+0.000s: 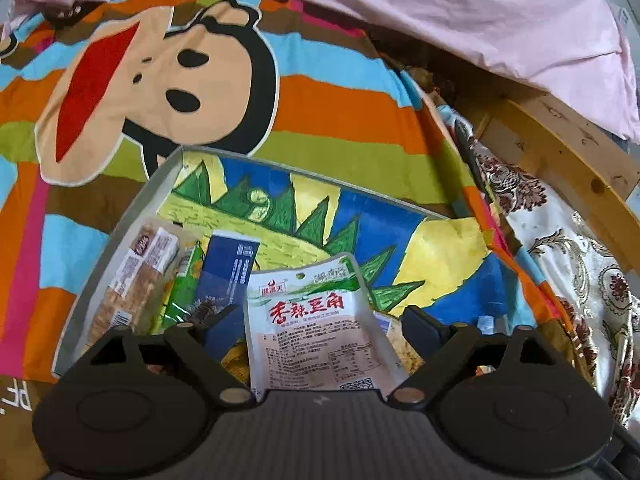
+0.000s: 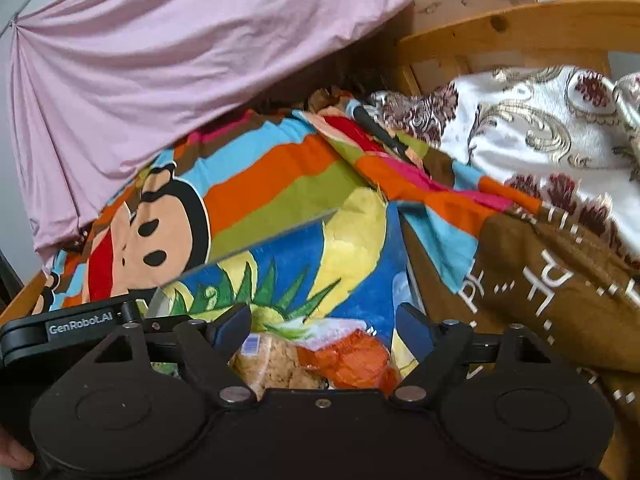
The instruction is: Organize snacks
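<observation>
A shallow grey box [image 1: 120, 224] with a colourful drawing on its floor lies on the bed. In the left wrist view it holds wafer bars [image 1: 132, 276], a green pack [image 1: 182, 288], a dark blue box [image 1: 228, 276] and a white pouch with red characters [image 1: 316, 320]. My left gripper [image 1: 320, 320] is open, its fingers either side of the white pouch, which lies loose between them. In the right wrist view my right gripper [image 2: 324, 324] is open above a clear bag of cracker snacks [image 2: 272, 364] and an orange pack [image 2: 348, 356] at the box's [image 2: 280, 232] near end.
A striped cartoon-monkey blanket [image 1: 180, 80] covers the bed. A pink sheet [image 1: 440, 12] hangs behind. A wooden bed rail [image 1: 568, 152] and a floral cloth [image 1: 568, 264] lie on the right. A brown blanket [image 2: 540, 280] sits right of the box.
</observation>
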A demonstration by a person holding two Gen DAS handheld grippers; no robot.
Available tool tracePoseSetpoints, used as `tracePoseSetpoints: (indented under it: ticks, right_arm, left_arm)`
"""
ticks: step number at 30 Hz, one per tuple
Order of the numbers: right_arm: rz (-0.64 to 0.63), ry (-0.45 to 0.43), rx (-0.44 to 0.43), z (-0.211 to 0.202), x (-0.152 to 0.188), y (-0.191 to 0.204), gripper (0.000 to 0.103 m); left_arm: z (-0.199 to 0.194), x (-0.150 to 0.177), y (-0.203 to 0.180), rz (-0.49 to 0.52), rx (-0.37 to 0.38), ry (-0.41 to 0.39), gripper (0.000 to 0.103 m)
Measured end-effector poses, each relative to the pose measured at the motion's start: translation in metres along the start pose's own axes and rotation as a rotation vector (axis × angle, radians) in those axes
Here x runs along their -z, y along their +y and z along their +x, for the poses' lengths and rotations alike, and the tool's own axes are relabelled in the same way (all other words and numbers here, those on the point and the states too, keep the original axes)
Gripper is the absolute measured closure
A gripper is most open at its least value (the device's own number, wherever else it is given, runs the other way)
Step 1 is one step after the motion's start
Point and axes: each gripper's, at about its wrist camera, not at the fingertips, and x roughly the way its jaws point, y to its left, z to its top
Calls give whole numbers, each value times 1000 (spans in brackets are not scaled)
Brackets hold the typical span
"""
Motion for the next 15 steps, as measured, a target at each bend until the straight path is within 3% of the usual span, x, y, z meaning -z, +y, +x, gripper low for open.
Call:
tracePoseSetpoints:
  ticks: [15]
  right_arm:
    - [-11, -157, -38, -78, -26, 13, 9]
  left_arm:
    - [-97, -3, -6, 118, -1, -178, 1]
